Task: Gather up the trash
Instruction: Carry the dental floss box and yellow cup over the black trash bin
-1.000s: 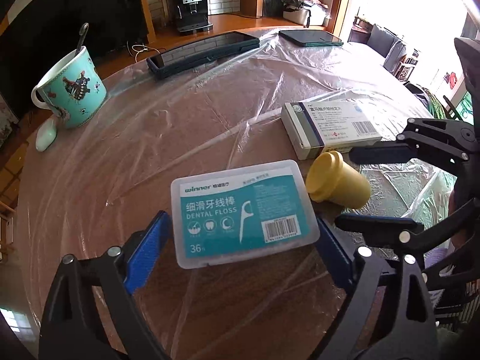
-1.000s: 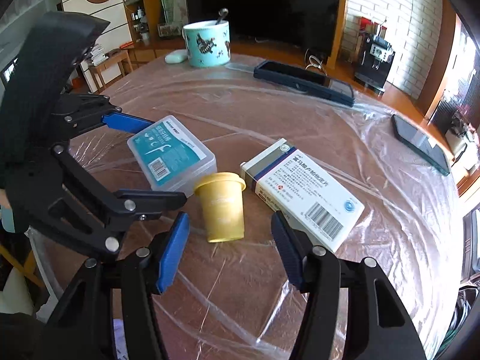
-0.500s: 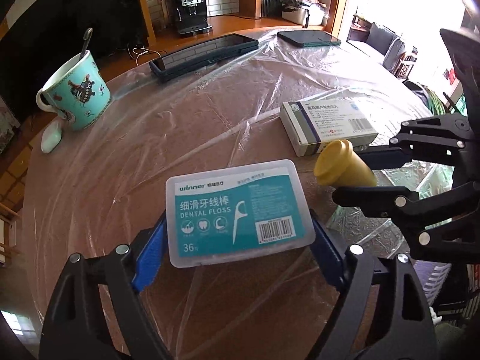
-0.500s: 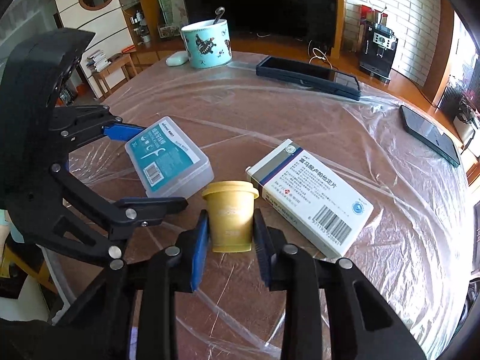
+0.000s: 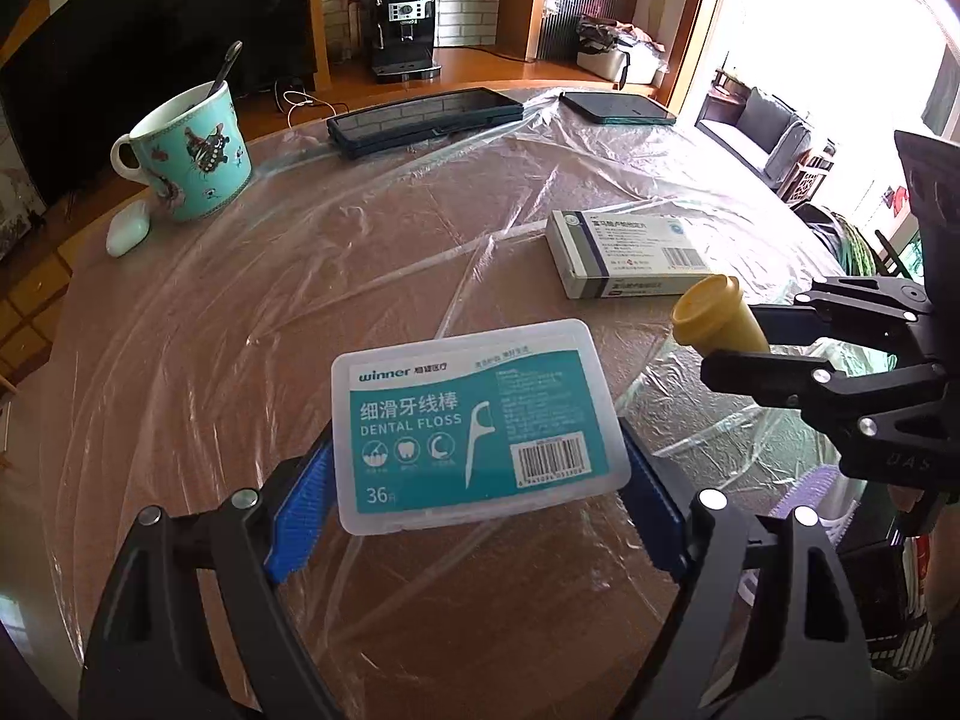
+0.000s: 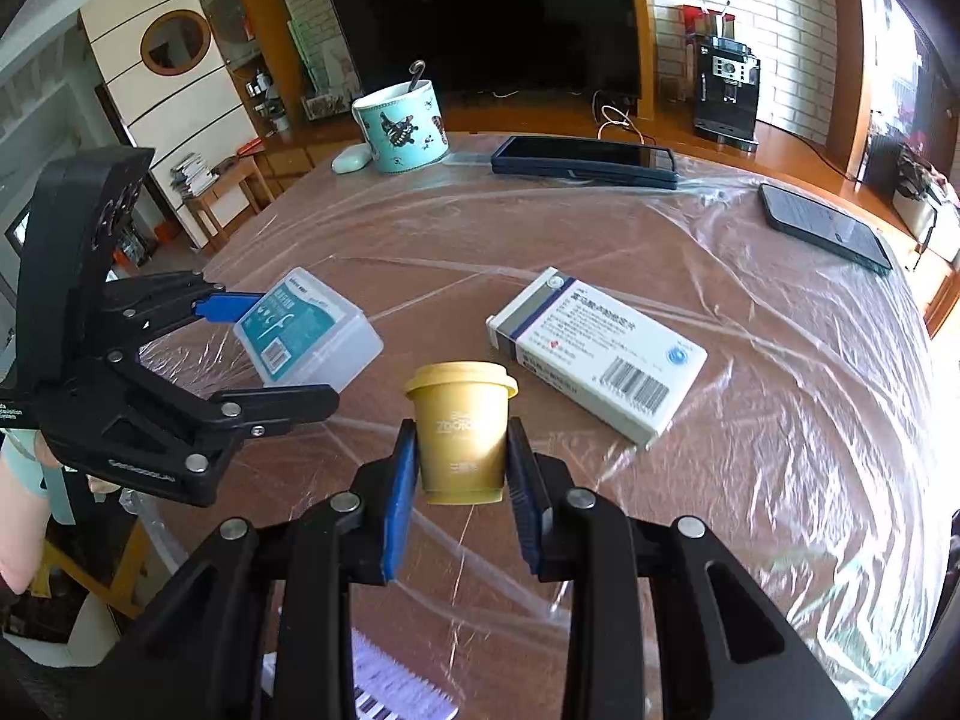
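My left gripper (image 5: 474, 483) is shut on a clear dental floss box (image 5: 474, 420) with a teal label, lifted off the plastic-covered round table (image 5: 270, 312). The blue pads press on the box's two short ends. My right gripper (image 6: 459, 471) is shut on a small yellow cup (image 6: 461, 438) with a lid, held upright above the table. In the right wrist view the floss box (image 6: 309, 336) hangs to the left in the left gripper (image 6: 273, 348). From the left wrist view the cup (image 5: 714, 315) shows at the right. A white medicine box (image 6: 597, 351) lies flat on the table behind the cup.
At the table's far side stand a teal mug (image 6: 402, 126) with a spoon, a small white case (image 6: 351, 157), a dark tablet (image 6: 585, 159) and a phone (image 6: 825, 227). A purple-and-white brush-like thing (image 6: 390, 687) shows below the table's near edge. A person's forearm (image 6: 18, 516) is at the left.
My right gripper closed on the yellow cup and lifted it upright. My left gripper closed on the floss box and raised it. Both moved slightly back from the medicine box.
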